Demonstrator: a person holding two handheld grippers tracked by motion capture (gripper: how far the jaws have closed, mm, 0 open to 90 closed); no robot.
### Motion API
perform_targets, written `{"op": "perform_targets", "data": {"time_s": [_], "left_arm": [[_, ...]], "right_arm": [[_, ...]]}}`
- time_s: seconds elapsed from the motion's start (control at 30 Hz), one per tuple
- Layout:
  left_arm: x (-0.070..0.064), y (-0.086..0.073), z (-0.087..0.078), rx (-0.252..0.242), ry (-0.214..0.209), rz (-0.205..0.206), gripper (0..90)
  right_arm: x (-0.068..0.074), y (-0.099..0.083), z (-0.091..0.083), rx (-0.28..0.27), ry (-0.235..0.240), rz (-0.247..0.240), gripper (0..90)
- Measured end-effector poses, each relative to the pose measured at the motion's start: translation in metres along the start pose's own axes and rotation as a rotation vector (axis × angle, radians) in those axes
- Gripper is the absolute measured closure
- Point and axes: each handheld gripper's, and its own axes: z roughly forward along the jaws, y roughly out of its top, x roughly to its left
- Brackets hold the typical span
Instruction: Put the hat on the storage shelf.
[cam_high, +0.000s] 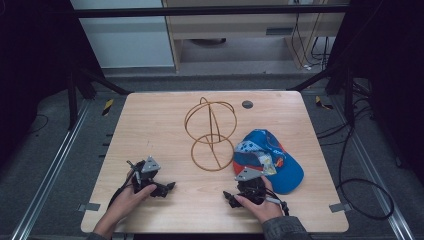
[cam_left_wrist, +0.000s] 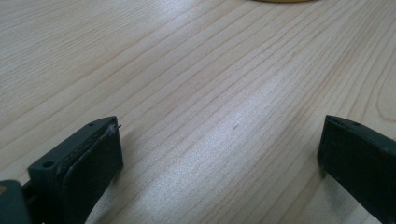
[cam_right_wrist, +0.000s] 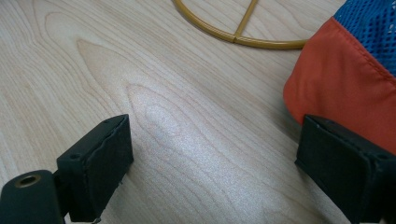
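We held the left gripper (cam_high: 167, 187) and right gripper (cam_high: 227, 196) low over the wooden table (cam_high: 150, 125), jaws spread, empty. The blue-and-orange cap (cam_high: 277, 160) lay beside the wire stand (cam_high: 211, 132); soft, light, probably best pinched at the brim

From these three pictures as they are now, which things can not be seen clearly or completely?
- Cap: in the high view, the right claw and its grey plate cover its near edge; the print on its tag is too small to read.
- Cap in the right claw view: cut off by the right edge.
- Wire stand: its base ring is cut by the top edge in the right claw view.
- Left claw: its jaw gap is too small in the high view.
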Motion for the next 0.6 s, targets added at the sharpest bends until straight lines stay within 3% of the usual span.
{"op": "perform_targets", "data": {"time_s": [0.4,0.47,0.53,0.6], "left_arm": [[0.000,-0.001,-0.001,0.001,-0.007,0.007,0.0],[0.000,-0.001,-0.001,0.000,-0.006,0.006,0.0],[0.000,-0.001,-0.001,0.000,-0.006,0.006,0.0],[0.000,-0.001,-0.001,0.000,-0.006,0.005,0.0]], "right_arm": [[0.000,0.000,-0.003,0.010,0.000,-0.007,14.3],[0.001,0.003,-0.015,0.003,-0.001,-0.037,13.4],[0.001,0.003,-0.018,-0.001,0.001,-0.040,13.3],[-0.003,0.002,-0.032,0.006,-0.010,-0.048,12.7]]}}
